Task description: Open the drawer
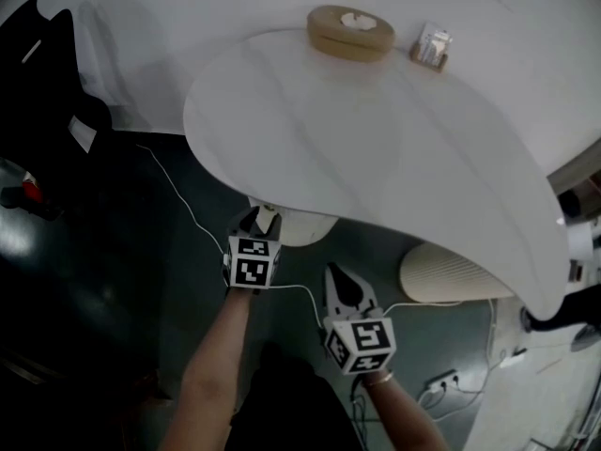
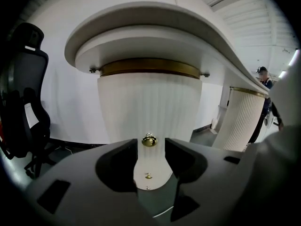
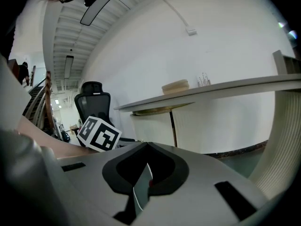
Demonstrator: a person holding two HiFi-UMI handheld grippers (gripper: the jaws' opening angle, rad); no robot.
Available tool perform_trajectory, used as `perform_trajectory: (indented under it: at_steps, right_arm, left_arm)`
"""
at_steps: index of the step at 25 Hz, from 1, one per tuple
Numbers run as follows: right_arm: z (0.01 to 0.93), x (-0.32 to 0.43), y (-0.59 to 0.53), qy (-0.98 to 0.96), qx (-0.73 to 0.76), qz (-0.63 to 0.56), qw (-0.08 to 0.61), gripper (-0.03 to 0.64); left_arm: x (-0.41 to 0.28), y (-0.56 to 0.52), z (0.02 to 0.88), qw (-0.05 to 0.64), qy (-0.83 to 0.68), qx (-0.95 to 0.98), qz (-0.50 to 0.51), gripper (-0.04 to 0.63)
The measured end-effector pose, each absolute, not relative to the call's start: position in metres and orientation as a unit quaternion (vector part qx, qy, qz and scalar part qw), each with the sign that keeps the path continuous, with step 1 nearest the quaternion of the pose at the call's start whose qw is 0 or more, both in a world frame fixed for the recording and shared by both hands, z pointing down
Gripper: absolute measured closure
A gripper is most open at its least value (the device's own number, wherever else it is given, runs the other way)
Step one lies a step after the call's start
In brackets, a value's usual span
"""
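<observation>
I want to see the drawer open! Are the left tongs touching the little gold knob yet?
Apart. In the left gripper view, the gold knob sits between the tips of the open left tongs, and a pale gap shows on each side of it.

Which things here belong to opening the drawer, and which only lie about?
For the job: small round brass knob; white ribbed cylindrical pedestal carrying it; left hand-held gripper, jaws apart at the knob.
Lying about: oval wooden box; black office chair; second ribbed pedestal; right hand-held gripper, shut.
</observation>
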State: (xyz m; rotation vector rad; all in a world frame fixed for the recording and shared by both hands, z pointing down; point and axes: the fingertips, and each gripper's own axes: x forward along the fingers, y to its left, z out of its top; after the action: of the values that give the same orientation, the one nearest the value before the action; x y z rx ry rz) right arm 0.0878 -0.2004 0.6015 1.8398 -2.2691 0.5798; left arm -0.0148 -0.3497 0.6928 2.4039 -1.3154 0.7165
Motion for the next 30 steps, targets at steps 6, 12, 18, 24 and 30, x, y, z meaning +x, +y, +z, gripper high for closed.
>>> perform_trajectory:
  at_steps: [6, 12, 18, 24, 30]
  right_arm:
    - [0.612, 0.091, -0.207, -0.757, 0.616, 0.199, 0.084, 0.614]
    - [0.612, 0.086, -0.207, -0.761, 0.612, 0.198, 0.091, 0.614]
    - [0.612, 0.082, -0.194, -0.757, 0.613, 0.209, 0.092, 0.614]
    - [0.606, 0.082, -0.175, -0.753, 0.613, 0.220, 0.089, 0.614]
    - [0.602, 0.080, -0.156, -0.752, 0.610, 0.232, 0.090, 0.614]
  left_arm:
    - [-0.002, -0.368, 0.704, 0.147, -0.445, 0.845, 0.256, 0.423]
    - [-0.005, -0.369, 0.708, 0.153, -0.437, 0.844, 0.269, 0.483]
    - [-0.013, -0.352, 0.710, 0.158, -0.433, 0.843, 0.278, 0.488]
    - [-0.033, -0.321, 0.711, 0.176, -0.443, 0.831, 0.287, 0.488]
    - [-0.051, -0.290, 0.711, 0.185, -0.454, 0.822, 0.291, 0.488]
